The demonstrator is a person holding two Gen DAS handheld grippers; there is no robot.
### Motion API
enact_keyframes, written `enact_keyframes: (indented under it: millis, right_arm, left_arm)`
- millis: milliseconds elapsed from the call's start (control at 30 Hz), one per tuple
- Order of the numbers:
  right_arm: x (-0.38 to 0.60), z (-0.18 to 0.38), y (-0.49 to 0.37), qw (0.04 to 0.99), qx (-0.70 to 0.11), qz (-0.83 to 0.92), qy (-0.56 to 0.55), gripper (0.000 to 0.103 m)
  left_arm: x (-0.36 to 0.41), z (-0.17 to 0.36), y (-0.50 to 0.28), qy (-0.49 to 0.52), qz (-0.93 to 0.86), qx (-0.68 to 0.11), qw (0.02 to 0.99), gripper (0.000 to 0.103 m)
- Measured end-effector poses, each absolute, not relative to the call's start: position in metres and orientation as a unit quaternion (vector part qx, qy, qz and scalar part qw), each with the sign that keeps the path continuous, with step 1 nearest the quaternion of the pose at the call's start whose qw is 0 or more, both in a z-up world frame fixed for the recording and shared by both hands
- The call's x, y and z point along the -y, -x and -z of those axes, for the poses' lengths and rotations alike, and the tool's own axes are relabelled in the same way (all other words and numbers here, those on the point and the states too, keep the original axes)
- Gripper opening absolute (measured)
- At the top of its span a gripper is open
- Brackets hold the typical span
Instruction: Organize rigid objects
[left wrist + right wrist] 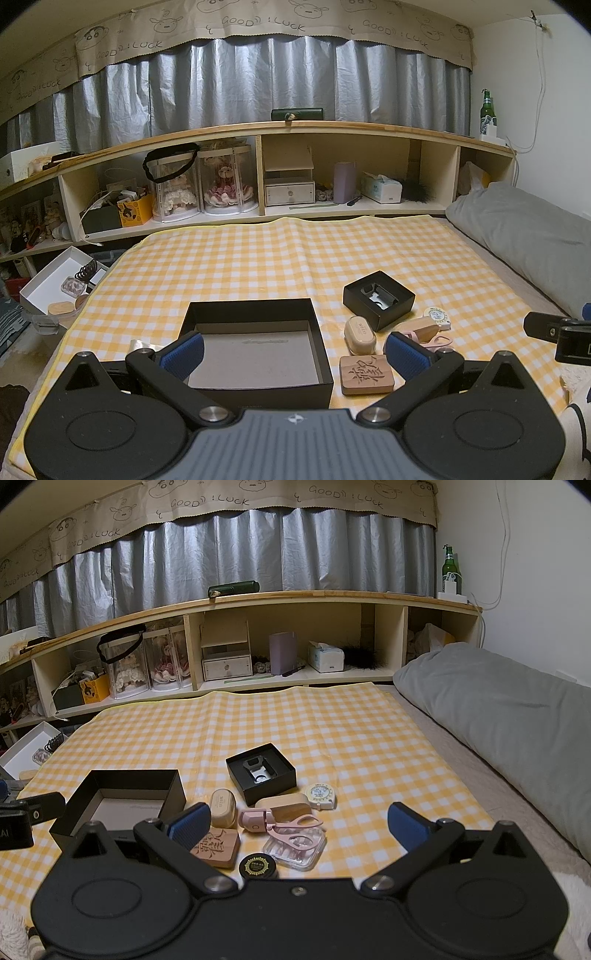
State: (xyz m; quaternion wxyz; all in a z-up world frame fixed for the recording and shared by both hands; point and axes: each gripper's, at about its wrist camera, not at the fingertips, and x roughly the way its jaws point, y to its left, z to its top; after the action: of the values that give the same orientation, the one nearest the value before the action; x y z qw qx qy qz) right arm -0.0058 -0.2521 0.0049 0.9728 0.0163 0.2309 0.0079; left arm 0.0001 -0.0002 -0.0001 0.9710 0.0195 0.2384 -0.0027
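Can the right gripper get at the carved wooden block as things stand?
Probably yes. The right gripper is open, empty and above the clutter; the carved wooden block lies flat by its left finger with its top uncovered, though a beige case and black round tin crowd it.

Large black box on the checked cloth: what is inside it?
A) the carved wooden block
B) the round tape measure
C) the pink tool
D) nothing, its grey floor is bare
D: the large black box shows only its bare grey floor; the carved wooden block lies outside on the cloth beside it.
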Motion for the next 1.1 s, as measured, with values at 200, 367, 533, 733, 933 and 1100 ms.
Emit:
enact_keyframes:
  millis: [200,367,533,733,933,1100]
  right_arm:
    - [0.252,-0.005,0.006,0.973,-0.231,-0.008,-0.016,0.103]
    - [0.252,-0.004,0.006,0.973,-0.232,-0.008,-0.016,0.103]
    - [0.254,0.000,0.006,0.972,-0.232,-0.011,-0.020,0.103]
    - [0.254,-0.004,-0.006,0.971,-0.233,-0.026,-0.036,0.103]
    - [0.251,-0.017,-0.024,0.975,-0.217,-0.040,-0.034,0.103]
    - [0.250,-0.026,-0.051,0.982,-0.181,-0.047,-0.037,0.103]
  left_arm:
    - [0.000,0.000,0.000,-0.020,0.003,-0.238,0.971,0.103]
    - [0.000,0.000,0.000,-0.020,0.003,-0.239,0.971,0.103]
    - [-0.001,-0.001,0.000,-0.018,0.002,-0.235,0.972,0.103]
    - [-0.003,-0.004,-0.006,-0.021,0.000,-0.219,0.975,0.103]
    - [-0.008,-0.012,-0.025,-0.063,-0.015,-0.190,0.980,0.103]
    - [-0.029,-0.014,-0.049,-0.048,-0.041,-0.198,0.978,0.103]
